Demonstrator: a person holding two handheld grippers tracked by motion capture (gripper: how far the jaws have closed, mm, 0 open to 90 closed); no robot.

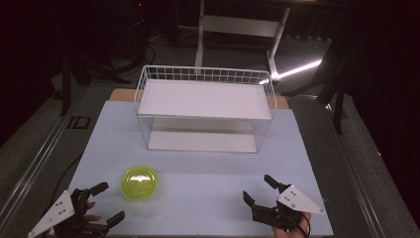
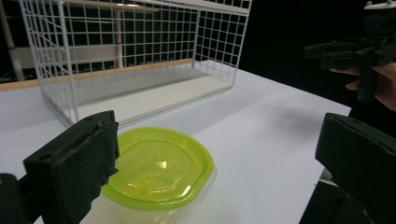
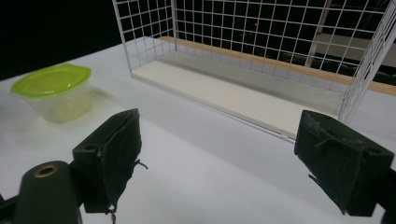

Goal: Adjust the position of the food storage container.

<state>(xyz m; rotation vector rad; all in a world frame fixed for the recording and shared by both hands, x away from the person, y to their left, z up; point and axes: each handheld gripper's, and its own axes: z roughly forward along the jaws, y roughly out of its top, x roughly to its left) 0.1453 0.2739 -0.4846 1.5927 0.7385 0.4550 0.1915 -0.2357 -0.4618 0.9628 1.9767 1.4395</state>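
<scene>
Now, tub [image 1: 139, 182]: green-lidded, on the tabletop [image 1: 208, 168], before the wire rack [image 1: 205, 106]
Left gripper [image 1: 106, 201]: jaws apart, empty, just beside the tub
Right gripper [image 1: 258, 190]: jaws apart, empty, well apart from it

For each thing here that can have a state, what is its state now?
Container: upright on the table, green lid on, not held.
Wire rack: upright, both shelves bare.
Left gripper: open, holding nothing, beside the container.
Right gripper: open, holding nothing, apart from the container.
</scene>
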